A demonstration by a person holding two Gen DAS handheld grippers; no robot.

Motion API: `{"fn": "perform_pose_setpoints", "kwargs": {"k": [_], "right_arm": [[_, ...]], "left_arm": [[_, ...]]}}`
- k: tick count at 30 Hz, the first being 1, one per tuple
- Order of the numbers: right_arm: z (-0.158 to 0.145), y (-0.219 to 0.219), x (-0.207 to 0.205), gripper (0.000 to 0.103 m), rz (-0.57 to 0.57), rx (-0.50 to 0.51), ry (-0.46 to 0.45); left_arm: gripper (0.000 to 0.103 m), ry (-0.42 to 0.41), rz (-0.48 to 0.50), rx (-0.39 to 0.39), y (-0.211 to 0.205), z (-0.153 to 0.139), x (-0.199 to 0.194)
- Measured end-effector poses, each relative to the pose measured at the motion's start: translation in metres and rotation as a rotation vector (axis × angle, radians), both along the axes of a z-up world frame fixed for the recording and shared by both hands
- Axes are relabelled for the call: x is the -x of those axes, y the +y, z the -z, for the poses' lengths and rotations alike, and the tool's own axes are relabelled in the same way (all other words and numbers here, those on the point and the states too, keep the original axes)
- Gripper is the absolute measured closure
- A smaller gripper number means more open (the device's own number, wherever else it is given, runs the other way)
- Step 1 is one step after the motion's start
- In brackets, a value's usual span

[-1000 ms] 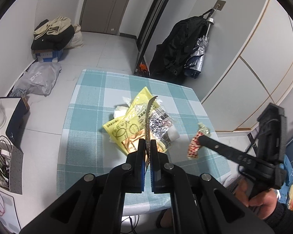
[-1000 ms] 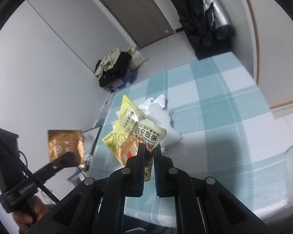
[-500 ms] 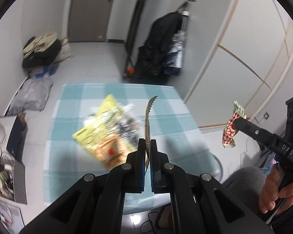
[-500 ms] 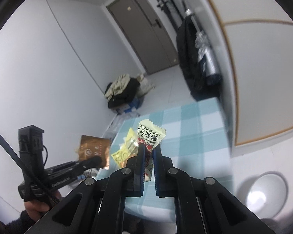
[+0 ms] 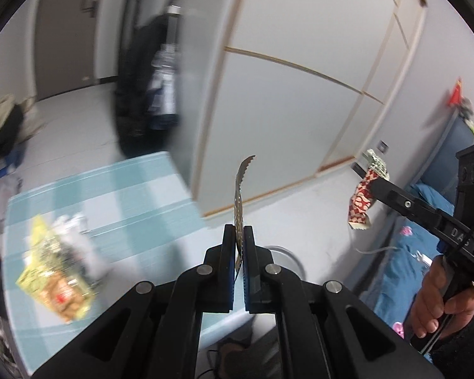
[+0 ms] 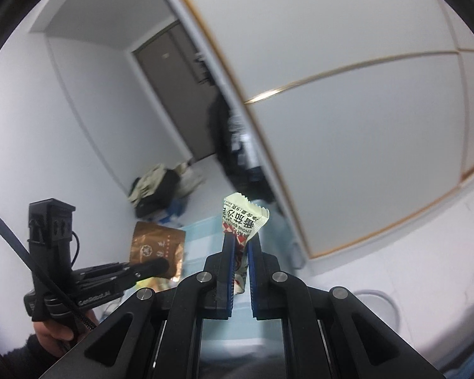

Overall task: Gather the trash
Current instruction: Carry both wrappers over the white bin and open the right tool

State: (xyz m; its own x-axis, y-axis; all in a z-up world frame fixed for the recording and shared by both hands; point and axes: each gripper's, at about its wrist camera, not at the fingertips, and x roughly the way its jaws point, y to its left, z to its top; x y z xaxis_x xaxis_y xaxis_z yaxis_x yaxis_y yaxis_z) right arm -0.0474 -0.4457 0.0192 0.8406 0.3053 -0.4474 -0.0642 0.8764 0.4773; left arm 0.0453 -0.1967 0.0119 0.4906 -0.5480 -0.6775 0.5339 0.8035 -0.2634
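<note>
- Trash is held in both tools: a brown foil wrapper (image 5: 239, 202) is pinched edge-on in the closed left gripper (image 5: 240, 237), and a red-and-white sauce sachet (image 6: 241, 221) is clamped in the right gripper (image 6: 240, 243).
- Both pieces are carried in the air, clear of the checked table (image 5: 136, 195), where a yellow packet pile (image 5: 52, 271) is left.
- A round bin (image 5: 284, 255) is glimpsed below the left jaws.
- The carry-to-bin step is judged in hand; next, each wrapper is to be brought over the bin and released.
</note>
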Motion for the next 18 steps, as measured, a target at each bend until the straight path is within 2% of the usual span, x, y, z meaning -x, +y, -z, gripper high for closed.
{"fn": "perform_pose_setpoints", "kwargs": {"k": [5,8,18], "right_arm": [[0.031,-0.044,0.001,0.096,0.087,-0.02,0.078],[0.057,-0.066,-0.001,0.096,0.123,-0.051,0.136],[0.159,-0.108,-0.026,0.096,0.184,-0.14,0.371]], "left_arm": [[0.103,0.062,0.12,-0.017,-0.053,0.017,-0.007],[0.103,0.103,0.136,-0.058,-0.078,0.031,-0.012],[0.103,0.259,0.236,-0.11,-0.134,0.083,-0.03]]}}
